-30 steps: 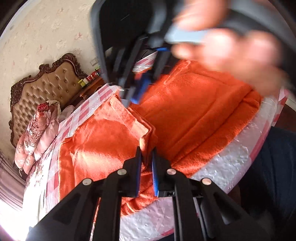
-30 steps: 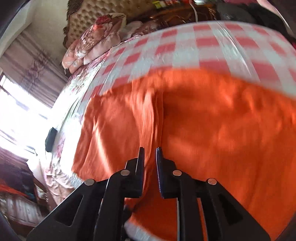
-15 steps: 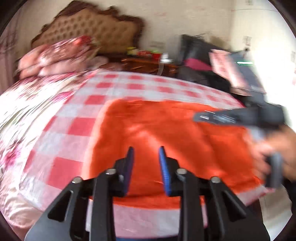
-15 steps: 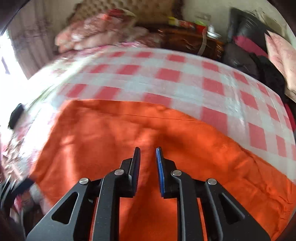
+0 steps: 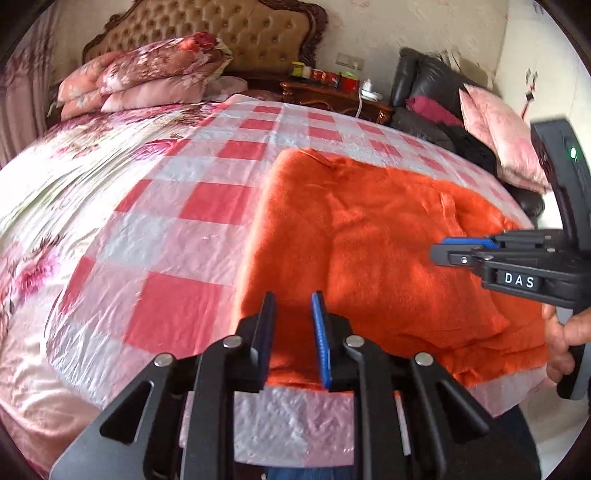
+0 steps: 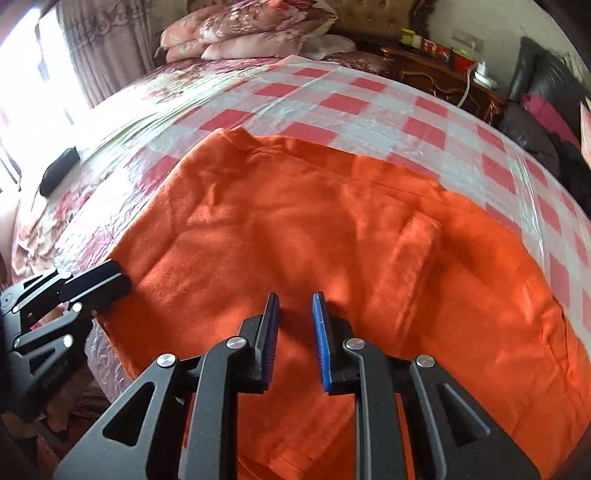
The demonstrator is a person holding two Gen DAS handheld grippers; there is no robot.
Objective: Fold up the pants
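Item: orange fleece pants (image 5: 369, 251), folded into a broad rectangle, lying flat on the red-and-white checked plastic sheet (image 5: 207, 206) that covers the near end of the bed (image 5: 74, 177); one narrow flap (image 6: 413, 251) lies doubled over on top toward the right side. Left gripper (image 5: 293, 332): hovers over the near left edge of the pants, jaws a narrow gap apart after just easing closer, nothing between them. Right gripper (image 6: 295, 328): poised over the near middle of the pants, jaws narrowly parted, having just been opening, with no cloth caught between them. A hand (image 5: 561, 332) grips the right gripper's handle. Background: tufted headboard (image 5: 236, 33), stacked floral quilts (image 5: 147, 74), carved nightstand (image 5: 332, 96) with small jars, dark sofa (image 5: 436, 96) with pink cushion (image 5: 498, 136).
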